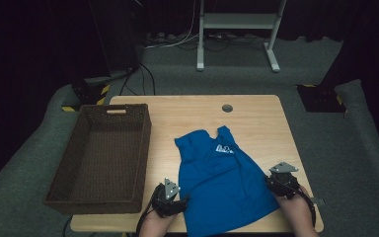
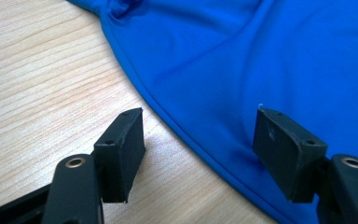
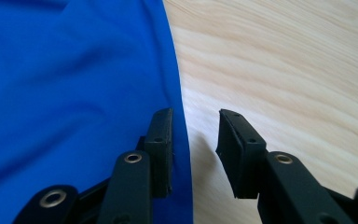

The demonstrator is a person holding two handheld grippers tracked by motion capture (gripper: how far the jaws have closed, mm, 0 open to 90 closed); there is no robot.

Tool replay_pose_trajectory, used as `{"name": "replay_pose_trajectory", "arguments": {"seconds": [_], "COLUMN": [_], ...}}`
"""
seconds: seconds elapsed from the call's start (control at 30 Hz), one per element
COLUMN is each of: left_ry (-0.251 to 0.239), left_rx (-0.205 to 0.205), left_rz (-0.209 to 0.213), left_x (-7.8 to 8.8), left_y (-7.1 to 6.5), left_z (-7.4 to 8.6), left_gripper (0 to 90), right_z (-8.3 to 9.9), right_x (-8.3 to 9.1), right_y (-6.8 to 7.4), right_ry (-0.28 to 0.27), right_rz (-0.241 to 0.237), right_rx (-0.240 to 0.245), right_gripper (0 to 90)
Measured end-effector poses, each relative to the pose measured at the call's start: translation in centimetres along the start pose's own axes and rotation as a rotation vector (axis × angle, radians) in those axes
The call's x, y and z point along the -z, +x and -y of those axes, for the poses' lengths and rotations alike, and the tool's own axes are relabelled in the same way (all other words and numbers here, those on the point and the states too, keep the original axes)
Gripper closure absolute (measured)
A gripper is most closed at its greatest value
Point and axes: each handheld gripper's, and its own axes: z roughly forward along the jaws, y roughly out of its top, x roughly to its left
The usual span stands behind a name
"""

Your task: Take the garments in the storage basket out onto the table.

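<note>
A dark woven basket (image 1: 100, 158) sits at nine o'clock on the desk (image 1: 256, 118) with nothing in it. The blue shirt (image 1: 219, 182), white print near its collar, lies spread flat toward six o'clock. The left claw (image 2: 198, 140) straddles its hem, jaws apart, and the right claw (image 3: 195, 140) does likewise at four o'clock, neither pinching cloth.

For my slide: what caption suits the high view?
Two grippers flank a blue shirt beside a basket.
</note>
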Motion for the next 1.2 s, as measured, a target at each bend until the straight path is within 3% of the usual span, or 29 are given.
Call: {"name": "replay_pose_trajectory", "arguments": {"seconds": [0.27,0.47,0.7,0.97,1.03,1.2], "left_ry": [0.0,0.001,0.008,0.025,0.023,0.022], "left_rx": [0.003,0.004,-0.019,0.007,-0.002,-0.001], "left_rz": [0.003,0.0,-0.026,-0.03,-0.039,-0.049], "left_x": [0.0,-0.1,0.0,0.3,0.3,0.3], "left_y": [0.0,0.1,0.1,0.6,0.6,0.5], "left_z": [0.0,0.0,-0.1,0.1,0.0,-0.2], "left_gripper": [33.3,32.2,30.1,28.5,27.7,28.9], "right_z": [2.6,3.6,4.6,7.3,7.8,7.6], "right_x": [1.6,2.3,3.2,5.7,6.1,6.4], "right_y": [-1.6,-1.9,-1.3,0.0,0.3,0.8], "right_ry": [-0.005,-0.02,-0.03,-0.046,-0.05,-0.049], "right_rz": [0.031,0.029,0.019,-0.007,-0.011,-0.02], "right_rx": [-0.04,-0.06,-0.065,-0.08,-0.09,-0.082], "right_gripper": [66.9,67.0,67.8,67.2,66.8,63.5]}}
